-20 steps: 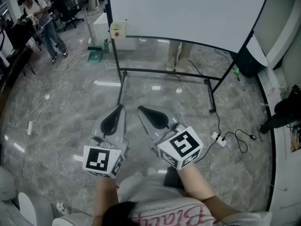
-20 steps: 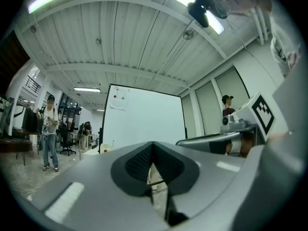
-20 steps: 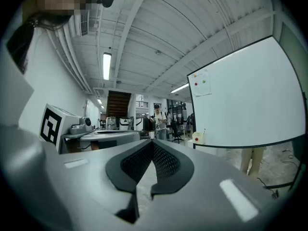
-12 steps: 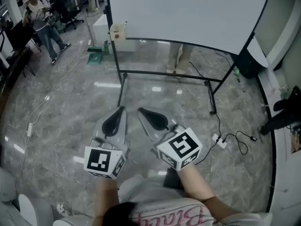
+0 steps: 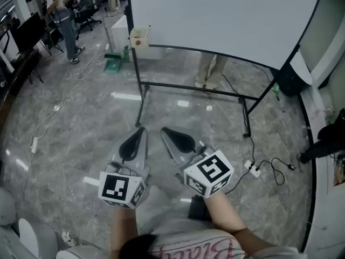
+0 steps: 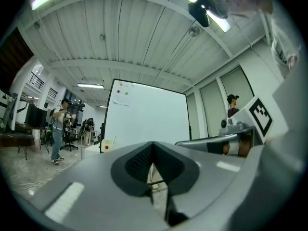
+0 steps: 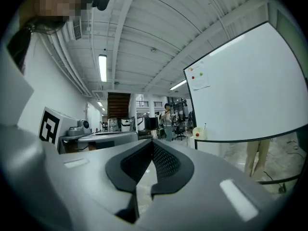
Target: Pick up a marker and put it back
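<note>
A big whiteboard (image 5: pixel 226 15) stands on a black frame ahead of me. A small cream holder box (image 5: pixel 139 36) with a red dot hangs at its lower left corner, and a thin stick-like thing (image 5: pixel 144 26), perhaps a marker, pokes up out of it. The box also shows in the left gripper view (image 6: pixel 107 146) and the right gripper view (image 7: pixel 198 133). My left gripper (image 5: pixel 141 130) and right gripper (image 5: pixel 164 130) are held side by side over the floor, well short of the board. Both are shut with nothing between the jaws (image 6: pixel 153 144) (image 7: pixel 153 141).
The board's black legs (image 5: pixel 141 99) and crossbar (image 5: pixel 194 87) rest on a glossy grey stone floor. Someone's legs (image 5: pixel 207 69) show behind the board. Cables and a power strip (image 5: pixel 253 169) lie to the right. A person (image 5: pixel 63 15) stands at the far left near desks and chairs.
The view has drifted, so the board and its box sit a little further right and the grippers slightly lower. The person at far left has walked rightward. Both grippers stay shut.
</note>
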`<state>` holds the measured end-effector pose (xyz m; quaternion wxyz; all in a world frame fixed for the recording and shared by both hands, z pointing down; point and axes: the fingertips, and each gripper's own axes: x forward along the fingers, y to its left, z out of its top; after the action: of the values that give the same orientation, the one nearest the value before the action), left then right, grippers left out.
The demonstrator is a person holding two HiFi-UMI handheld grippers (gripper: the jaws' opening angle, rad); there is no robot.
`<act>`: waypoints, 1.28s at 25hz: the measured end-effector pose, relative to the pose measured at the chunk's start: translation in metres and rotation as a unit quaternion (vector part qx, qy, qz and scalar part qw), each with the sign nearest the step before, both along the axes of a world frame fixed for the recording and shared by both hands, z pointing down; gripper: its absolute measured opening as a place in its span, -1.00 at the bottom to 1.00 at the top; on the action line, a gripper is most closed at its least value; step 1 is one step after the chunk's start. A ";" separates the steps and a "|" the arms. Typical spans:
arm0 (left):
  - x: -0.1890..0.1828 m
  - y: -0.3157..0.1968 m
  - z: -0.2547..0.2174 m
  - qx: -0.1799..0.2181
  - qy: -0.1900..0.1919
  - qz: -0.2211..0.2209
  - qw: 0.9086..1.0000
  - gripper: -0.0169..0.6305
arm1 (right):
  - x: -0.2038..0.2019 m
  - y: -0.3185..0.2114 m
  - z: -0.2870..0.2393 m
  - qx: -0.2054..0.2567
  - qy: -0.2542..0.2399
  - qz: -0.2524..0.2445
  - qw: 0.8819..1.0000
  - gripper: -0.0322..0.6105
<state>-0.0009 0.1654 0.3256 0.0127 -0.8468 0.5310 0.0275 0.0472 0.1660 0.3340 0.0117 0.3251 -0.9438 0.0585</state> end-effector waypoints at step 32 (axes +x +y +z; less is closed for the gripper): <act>-0.091 -0.294 0.010 -0.018 0.009 0.041 0.999 -0.95 | -0.085 -0.286 0.012 -0.018 0.007 0.046 0.999 -0.89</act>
<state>-0.0915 -0.1289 0.3361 -0.0080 -0.8675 0.4966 0.0257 -0.0379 -0.1196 0.3455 0.0213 0.3679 -0.9267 0.0734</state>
